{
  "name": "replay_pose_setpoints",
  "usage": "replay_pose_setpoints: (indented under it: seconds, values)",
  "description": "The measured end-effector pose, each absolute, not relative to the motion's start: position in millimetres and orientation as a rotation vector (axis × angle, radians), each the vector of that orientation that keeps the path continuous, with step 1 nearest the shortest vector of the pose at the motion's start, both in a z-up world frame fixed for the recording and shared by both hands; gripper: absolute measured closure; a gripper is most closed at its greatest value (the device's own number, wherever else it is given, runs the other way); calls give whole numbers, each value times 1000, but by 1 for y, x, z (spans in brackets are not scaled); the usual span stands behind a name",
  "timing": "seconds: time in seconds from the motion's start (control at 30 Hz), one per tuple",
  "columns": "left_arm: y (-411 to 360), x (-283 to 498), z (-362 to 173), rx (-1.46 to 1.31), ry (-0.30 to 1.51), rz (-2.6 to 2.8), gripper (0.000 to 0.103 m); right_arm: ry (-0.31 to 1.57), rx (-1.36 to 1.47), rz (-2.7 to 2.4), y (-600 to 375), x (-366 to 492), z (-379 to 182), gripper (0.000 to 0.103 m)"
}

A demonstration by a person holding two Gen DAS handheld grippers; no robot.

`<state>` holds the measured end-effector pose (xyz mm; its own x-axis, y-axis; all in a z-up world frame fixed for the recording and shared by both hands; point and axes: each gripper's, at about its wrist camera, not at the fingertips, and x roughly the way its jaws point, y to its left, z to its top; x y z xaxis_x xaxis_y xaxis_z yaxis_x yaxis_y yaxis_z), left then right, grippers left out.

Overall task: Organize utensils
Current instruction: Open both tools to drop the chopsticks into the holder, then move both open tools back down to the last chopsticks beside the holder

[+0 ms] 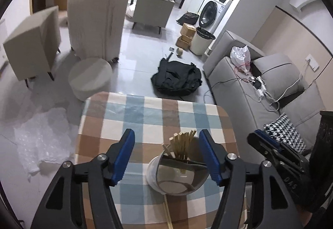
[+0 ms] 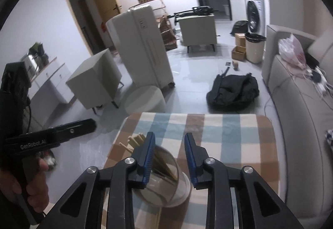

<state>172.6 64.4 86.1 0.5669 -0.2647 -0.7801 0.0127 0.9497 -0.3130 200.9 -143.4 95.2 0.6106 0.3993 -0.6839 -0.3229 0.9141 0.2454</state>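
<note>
Both grippers empty | left gripper [image 1: 166, 154] fingers wide – right gripper [image 2: 169, 158] approx half-open

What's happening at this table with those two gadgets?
A person is tidying utensils with a hand-held claw in each hand. A bundle of wooden chopsticks stands in a shiny metal cup on the checkered tablecloth. The left claw is open around the cup without touching it; the right claw is open just above it, holding nothing.

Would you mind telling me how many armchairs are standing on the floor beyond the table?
2. One armchair stands at the left beside the tall white suitcase; the other armchair stands further back, near the washing machine. Others may be hidden.
</note>
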Motion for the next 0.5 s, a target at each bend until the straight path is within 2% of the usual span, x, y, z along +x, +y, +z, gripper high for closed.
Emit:
replay_pose_setpoints:
  seconds: [0.1,0.17,0.33,0.43,0.5]
  values:
    - [63,160,94,-259,937,-141,36,798,126,409,-151,187,103,69]
    - [62,150,101,-237,922,-129,33,777,134,404,-153,175,110,62]
    - [59,132,112,-203,887,-108,31,732,142,410,-154,145,125,54]
    - [55,118,119,-187,864,-97,27,705,156,413,-157,129,131,45]
    - [53,109,123,-177,847,-91,25,690,166,413,-158,118,135,44]
